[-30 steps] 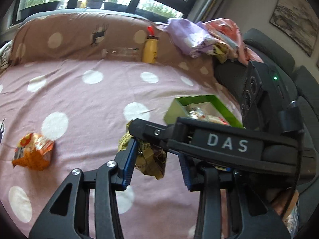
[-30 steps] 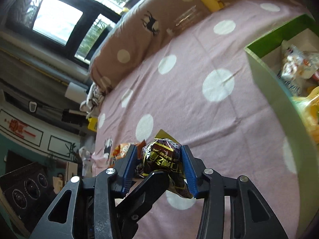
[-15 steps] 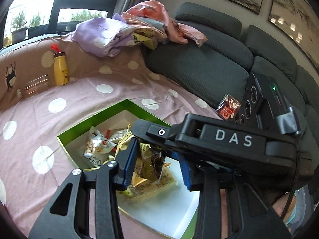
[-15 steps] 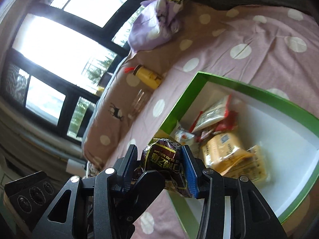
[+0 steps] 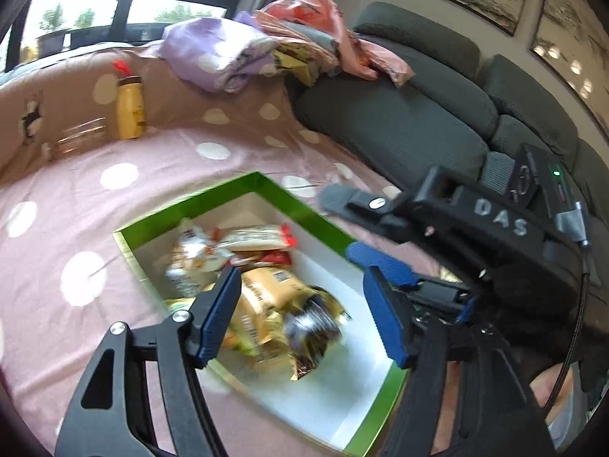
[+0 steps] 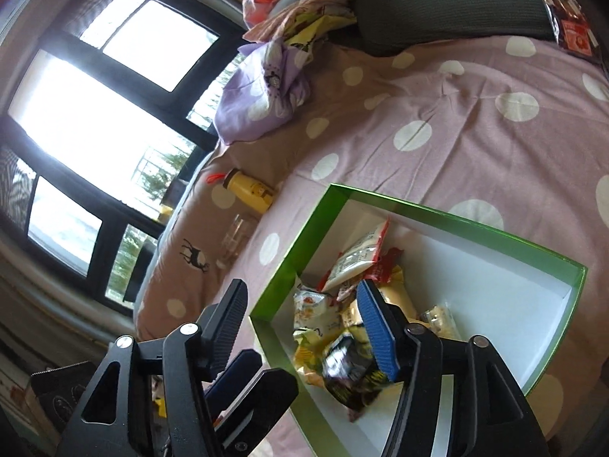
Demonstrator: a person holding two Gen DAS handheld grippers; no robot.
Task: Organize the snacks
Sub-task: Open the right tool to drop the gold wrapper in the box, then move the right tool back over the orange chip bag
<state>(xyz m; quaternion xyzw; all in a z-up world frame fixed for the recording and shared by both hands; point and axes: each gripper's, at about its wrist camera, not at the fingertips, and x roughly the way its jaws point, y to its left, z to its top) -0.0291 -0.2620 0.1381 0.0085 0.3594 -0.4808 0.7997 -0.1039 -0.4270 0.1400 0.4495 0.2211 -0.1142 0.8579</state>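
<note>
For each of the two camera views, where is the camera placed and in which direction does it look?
Left wrist: sits on the left gripper, looks down into the green box; its open fingers and the right gripper show.
Right wrist: sits on the right gripper, looks down at the box's window-side corner; its open fingers show.
Shared: the box, the dark snack packet, yellow bottle, polka-dot sheet.

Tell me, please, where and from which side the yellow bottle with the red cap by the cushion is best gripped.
My judgement: grip the yellow bottle across its straight cylindrical body, just below the narrowing neck, coming in level from the front, the bedspread side. It stands upright against the brown cushion, so the back is blocked, and the clear glass lies close on its left. The small red cap offers little surface.
</note>
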